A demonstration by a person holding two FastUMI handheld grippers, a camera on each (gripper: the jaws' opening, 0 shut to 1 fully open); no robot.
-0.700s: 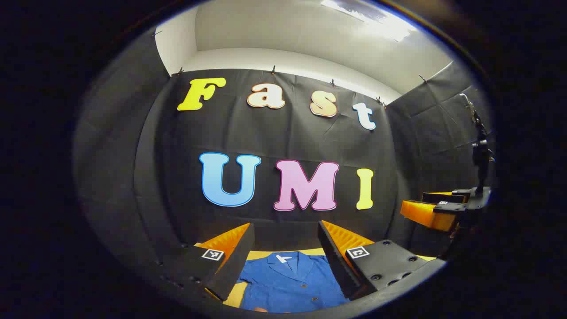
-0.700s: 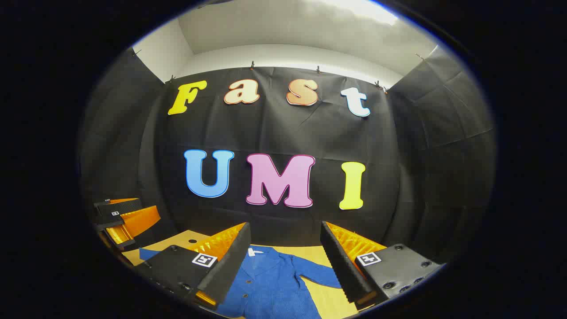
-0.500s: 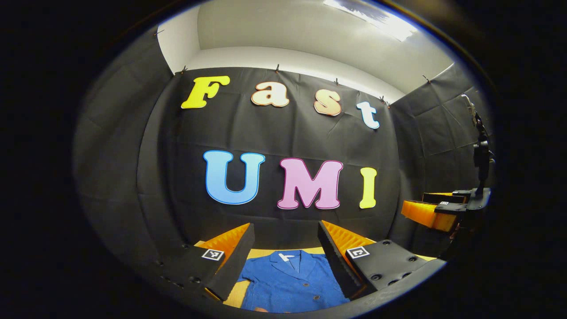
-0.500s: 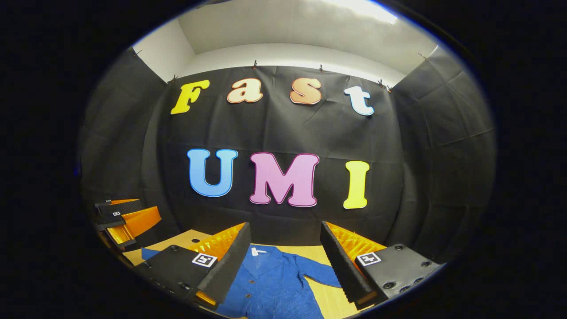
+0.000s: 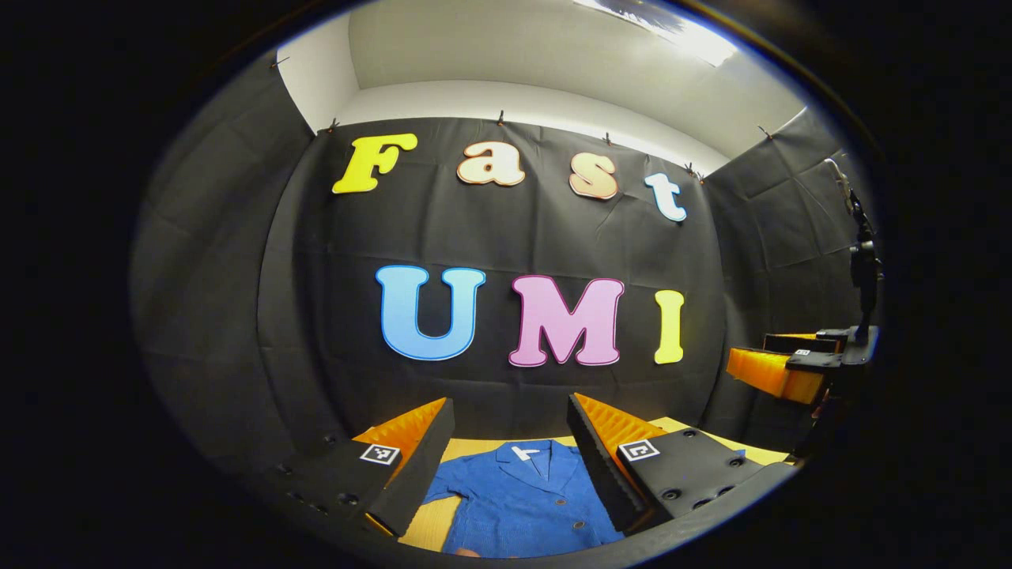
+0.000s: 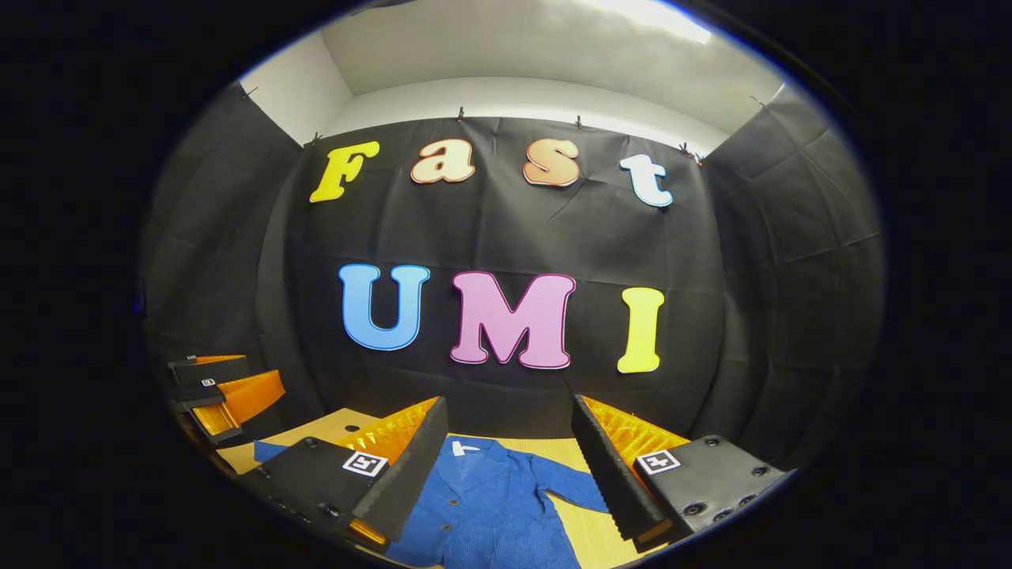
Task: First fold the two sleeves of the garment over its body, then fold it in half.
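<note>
Blue garment (image 5: 518,498) lies flat on the table (image 6: 589,537), both grippers above it, fingers spread and empty.
It looks light, limp cloth; I'd pinch each sleeve (image 6: 571,488) near its cuff, since it will droop and slide.

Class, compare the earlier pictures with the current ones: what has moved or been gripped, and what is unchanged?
Both cameras drift slightly; nothing is gripped. The left gripper and right gripper stay open above the blue garment, which lies flat, sleeves unfolded, on the table.
</note>
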